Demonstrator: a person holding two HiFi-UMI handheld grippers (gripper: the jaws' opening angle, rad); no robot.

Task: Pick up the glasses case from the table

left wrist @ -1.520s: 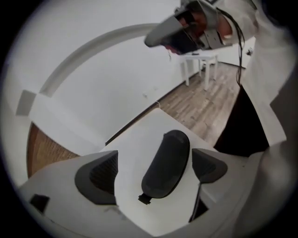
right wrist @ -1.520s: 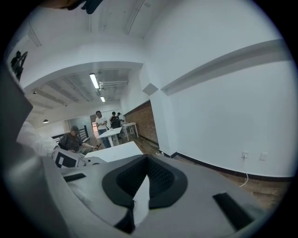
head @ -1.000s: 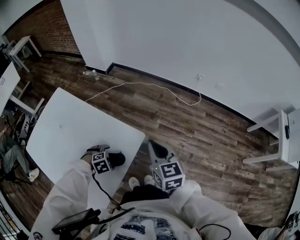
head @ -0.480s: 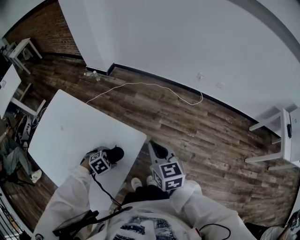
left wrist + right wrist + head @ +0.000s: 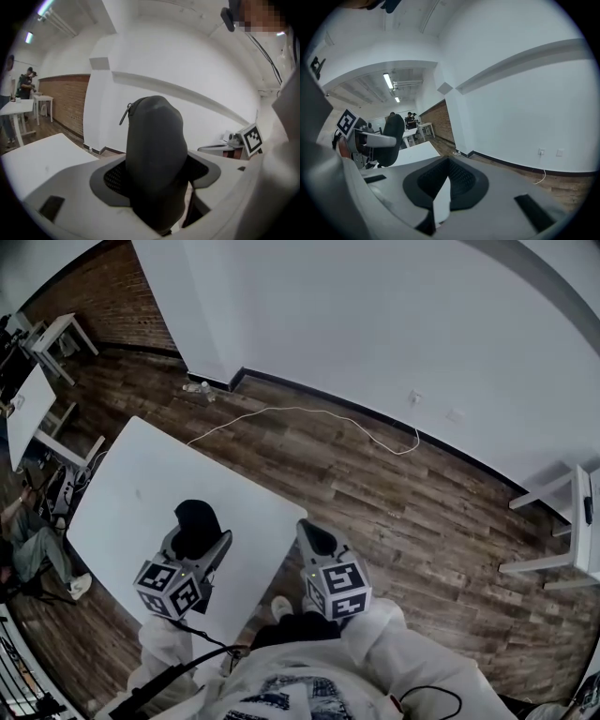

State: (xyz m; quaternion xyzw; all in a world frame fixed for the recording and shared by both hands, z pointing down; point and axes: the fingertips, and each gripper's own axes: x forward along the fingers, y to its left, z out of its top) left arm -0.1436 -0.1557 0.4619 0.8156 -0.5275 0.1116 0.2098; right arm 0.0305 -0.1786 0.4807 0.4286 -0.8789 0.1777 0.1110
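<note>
In the head view, the left tool (image 5: 199, 542) is clamped on the black glasses case (image 5: 195, 519), one jaw on each side. The case sticks out forward from the jaws, over the white tabletop (image 5: 112, 512). The right tool (image 5: 315, 542) is just beside the tabletop's near corner, over the wooden floor (image 5: 403, 502). A thin white cable (image 5: 309, 412) lies on this floor near the wall.

In the left gripper view, the case fills the gap between the two dark pads and stands upright, with its zipper pull (image 5: 123, 115) hanging at the upper left. The tabletop is low at the left, and the case does not touch it.

In the right gripper view, the jaws are together with nothing between them. At the left, the case is seen in the air above the tabletop.
</note>
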